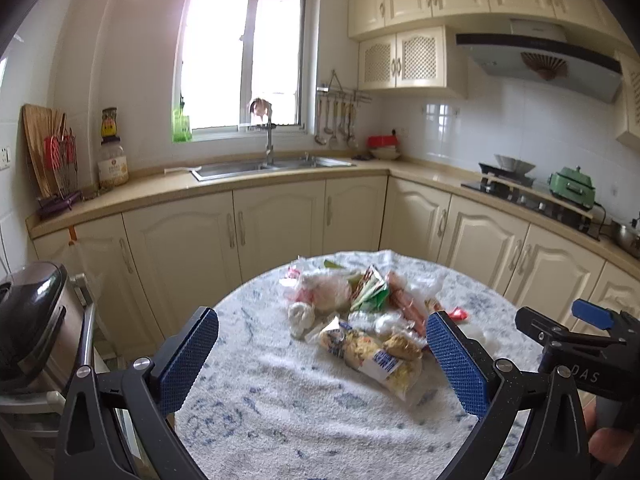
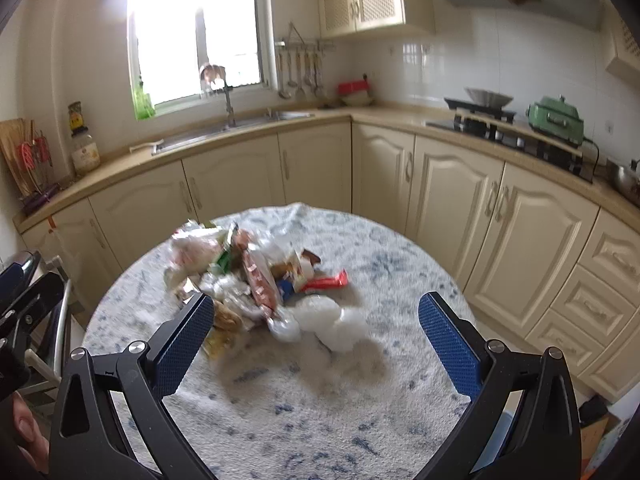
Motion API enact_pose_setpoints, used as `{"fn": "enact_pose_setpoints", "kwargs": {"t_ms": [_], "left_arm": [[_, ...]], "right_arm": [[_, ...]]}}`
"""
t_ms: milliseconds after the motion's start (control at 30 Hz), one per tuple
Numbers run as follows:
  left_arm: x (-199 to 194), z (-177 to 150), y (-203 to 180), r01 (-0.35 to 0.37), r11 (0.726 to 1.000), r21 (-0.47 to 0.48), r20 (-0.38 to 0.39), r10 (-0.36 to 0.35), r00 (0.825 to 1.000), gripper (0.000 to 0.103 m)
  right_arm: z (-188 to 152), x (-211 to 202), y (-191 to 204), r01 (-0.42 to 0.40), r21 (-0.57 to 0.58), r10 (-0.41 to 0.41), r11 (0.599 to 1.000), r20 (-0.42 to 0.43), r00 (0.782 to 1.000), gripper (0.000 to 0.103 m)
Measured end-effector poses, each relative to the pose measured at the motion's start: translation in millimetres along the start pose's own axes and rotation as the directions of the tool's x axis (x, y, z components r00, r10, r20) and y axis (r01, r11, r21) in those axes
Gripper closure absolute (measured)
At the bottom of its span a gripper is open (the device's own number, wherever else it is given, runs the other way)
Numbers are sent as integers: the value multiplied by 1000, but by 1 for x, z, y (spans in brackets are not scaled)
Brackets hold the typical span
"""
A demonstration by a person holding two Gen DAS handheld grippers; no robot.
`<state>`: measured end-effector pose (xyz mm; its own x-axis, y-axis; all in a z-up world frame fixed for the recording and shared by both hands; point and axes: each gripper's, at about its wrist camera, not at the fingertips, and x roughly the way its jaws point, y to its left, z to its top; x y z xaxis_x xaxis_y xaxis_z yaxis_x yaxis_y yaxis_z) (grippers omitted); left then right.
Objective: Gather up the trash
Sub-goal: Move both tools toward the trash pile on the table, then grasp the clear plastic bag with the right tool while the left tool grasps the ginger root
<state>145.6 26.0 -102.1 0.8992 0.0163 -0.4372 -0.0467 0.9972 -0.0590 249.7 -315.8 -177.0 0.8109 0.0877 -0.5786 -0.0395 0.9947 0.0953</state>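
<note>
Trash pile point(image 1: 360, 312) heaped past centre of round table point(image 1: 280, 420), toward 12 o'clock: wrappers, noodle packet point(image 1: 372, 354), white bags. Left gripper point(image 1: 320, 364) spread wide, empty; right gripper point(image 2: 316, 344) likewise, both short of pile

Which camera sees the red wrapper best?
The right wrist view: the red wrapper lies in full sight at the pile's right edge. In the left wrist view only a small red bit peeks out behind the left gripper's right finger.
</note>
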Motion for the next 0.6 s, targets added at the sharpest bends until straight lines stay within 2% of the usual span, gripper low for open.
{"fn": "enact_pose_setpoints", "kwargs": {"t_ms": [167, 333, 533, 600], "left_arm": [[35, -12, 1, -2, 1000, -3, -90, 2, 996, 1], [69, -22, 2, 1, 1000, -5, -182, -2, 983, 1], [97, -30, -5, 3, 1000, 13, -233, 0, 973, 1], [107, -32, -8, 6, 1000, 14, -243, -2, 970, 1]], "right_arm": [[-16, 31, 2, -6, -36, 3, 999, -76, 997, 0], [-24, 67, -1, 2, -39, -8, 999, -150, 989, 2], [-24, 112, -7, -17, -57, 5, 998, -217, 976, 5], [-24, 122, -9, -55, -53, 41, 997, -234, 971, 6]]}}
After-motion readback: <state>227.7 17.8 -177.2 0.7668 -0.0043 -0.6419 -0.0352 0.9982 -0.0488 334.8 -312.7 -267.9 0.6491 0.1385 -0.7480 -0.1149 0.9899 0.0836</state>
